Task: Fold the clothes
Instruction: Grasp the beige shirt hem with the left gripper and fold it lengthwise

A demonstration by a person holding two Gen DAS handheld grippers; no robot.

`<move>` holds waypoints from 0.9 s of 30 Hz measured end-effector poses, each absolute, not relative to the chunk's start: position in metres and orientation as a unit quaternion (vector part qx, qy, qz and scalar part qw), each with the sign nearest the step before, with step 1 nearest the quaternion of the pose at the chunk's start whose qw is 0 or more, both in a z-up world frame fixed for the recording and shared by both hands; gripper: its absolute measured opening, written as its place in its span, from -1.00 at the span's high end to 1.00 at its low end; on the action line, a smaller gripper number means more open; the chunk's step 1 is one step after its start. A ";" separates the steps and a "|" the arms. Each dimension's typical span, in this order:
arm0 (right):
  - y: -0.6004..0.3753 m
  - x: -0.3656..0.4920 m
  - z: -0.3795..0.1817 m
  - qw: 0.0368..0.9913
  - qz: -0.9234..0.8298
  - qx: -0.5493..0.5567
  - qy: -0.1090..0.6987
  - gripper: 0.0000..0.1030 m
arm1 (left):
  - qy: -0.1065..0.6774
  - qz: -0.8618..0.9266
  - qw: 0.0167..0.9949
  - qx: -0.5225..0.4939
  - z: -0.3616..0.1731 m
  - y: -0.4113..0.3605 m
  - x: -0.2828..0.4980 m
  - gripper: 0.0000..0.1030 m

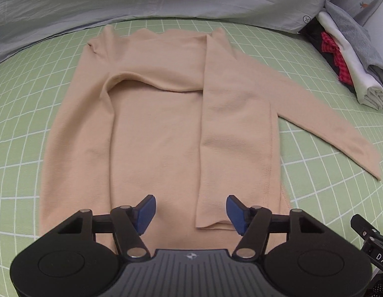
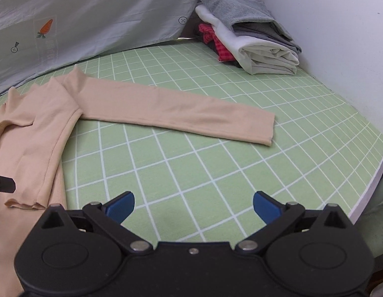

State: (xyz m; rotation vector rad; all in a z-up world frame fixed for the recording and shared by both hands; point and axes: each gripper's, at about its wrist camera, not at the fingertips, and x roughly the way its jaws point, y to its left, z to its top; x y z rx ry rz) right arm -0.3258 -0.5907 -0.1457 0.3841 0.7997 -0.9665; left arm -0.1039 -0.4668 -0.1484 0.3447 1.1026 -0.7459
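**Ana:** Sweater [image 1: 154,123] lies flat on the sheet [image 1: 18,136], neck end far, hem near. One sleeve [image 1: 231,128] is already folded down over the body, its cuff close to the hem. The other sleeve [image 2: 176,111] sticks straight out over bare sheet.

**Ben:** So the sleeve-folding step, about half done?

**Ana:** That's my read. The left gripper [image 1: 190,212] hovers over the hem with its fingers wide apart, gripping nothing. The right gripper [image 2: 192,205] sits beside the sweater's edge, on the side of the outstretched sleeve, also spread wide and empty.

**Ben:** Next move?

**Ana:** Probably the right gripper reaches out to that sleeve's cuff [image 2: 269,131], pinches it, and carries it back across the body. The fabric looks thin and soft, so it may drag or bunch unless lifted clear.

**Ben:** And the surroundings?

**Ana:** The sheet is green with a white grid, on what seems to be a bed. Past the sweater's neck end lies a grey cover [image 2: 92,12] with carrot prints. Beyond the free cuff, against a white wall [image 2: 339,49], sits a stack [image 2: 260,39] of folded clothes: grey on top, white below, red check beside.
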 end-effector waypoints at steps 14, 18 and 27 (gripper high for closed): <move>-0.587 -0.327 -0.143 0.794 -0.442 0.184 0.374 -1.00 | 0.485 -0.394 0.772 0.112 -0.120 -0.454 -0.109 0.97; -0.578 -0.322 -0.137 0.803 -0.433 0.181 0.368 -1.00 | 0.505 -0.397 0.766 0.028 -0.101 -0.422 -0.105 0.97; -0.548 -0.299 -0.140 0.823 -0.386 0.171 0.381 -1.00 | 0.542 -0.334 0.760 -0.134 -0.087 -0.313 -0.105 0.98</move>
